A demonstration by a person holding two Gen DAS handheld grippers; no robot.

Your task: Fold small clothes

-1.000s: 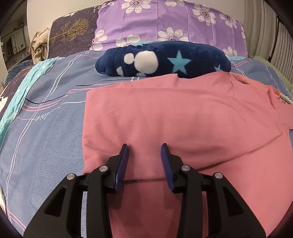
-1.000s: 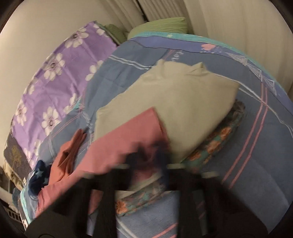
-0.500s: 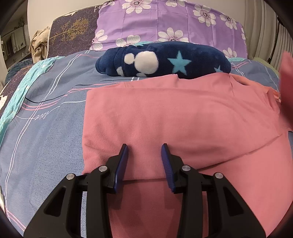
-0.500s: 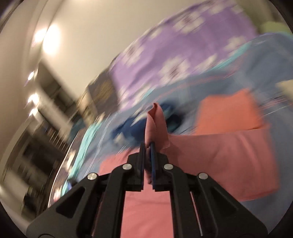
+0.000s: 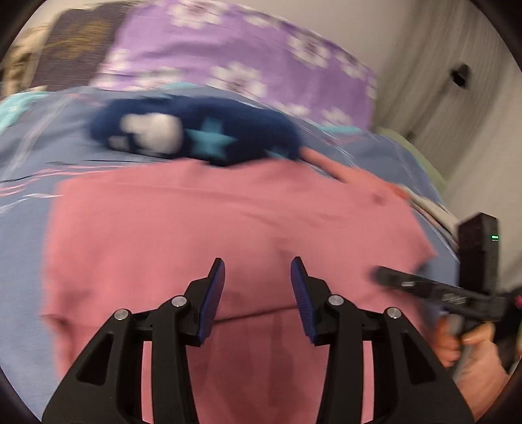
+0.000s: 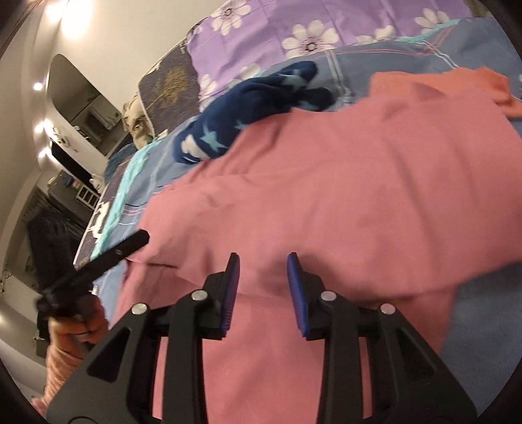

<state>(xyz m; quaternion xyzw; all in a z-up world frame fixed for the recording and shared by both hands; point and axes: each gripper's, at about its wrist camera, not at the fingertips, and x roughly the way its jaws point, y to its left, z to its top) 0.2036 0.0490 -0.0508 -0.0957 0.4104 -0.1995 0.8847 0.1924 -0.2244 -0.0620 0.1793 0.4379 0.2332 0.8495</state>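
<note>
A pink garment [image 5: 228,212] lies spread on the bed with a folded layer on top, also filling the right wrist view [image 6: 326,195]. My left gripper [image 5: 257,261] hovers over its near part, jaws opening a little, nothing between them. My right gripper [image 6: 263,256] sits low over the same cloth; its jaws are opening and the pads do not press on the fabric. Each view shows the other gripper from the side: the right one [image 5: 378,274] at the cloth's right edge, the left one [image 6: 140,236] at the cloth's left edge, each held by a hand [image 5: 469,345].
A navy fleece garment [image 5: 195,130] with stars and white spots lies behind the pink one. An orange garment [image 6: 456,84] is at the far right. Purple floral pillows [image 6: 293,26] line the headboard. Blue striped bedding [image 5: 26,228] lies at the left.
My right gripper swung across from the pile of clothes with a pink fold pinched, came down on the pink garment and parted its jaws. The left wrist view has shifted and blurred.
</note>
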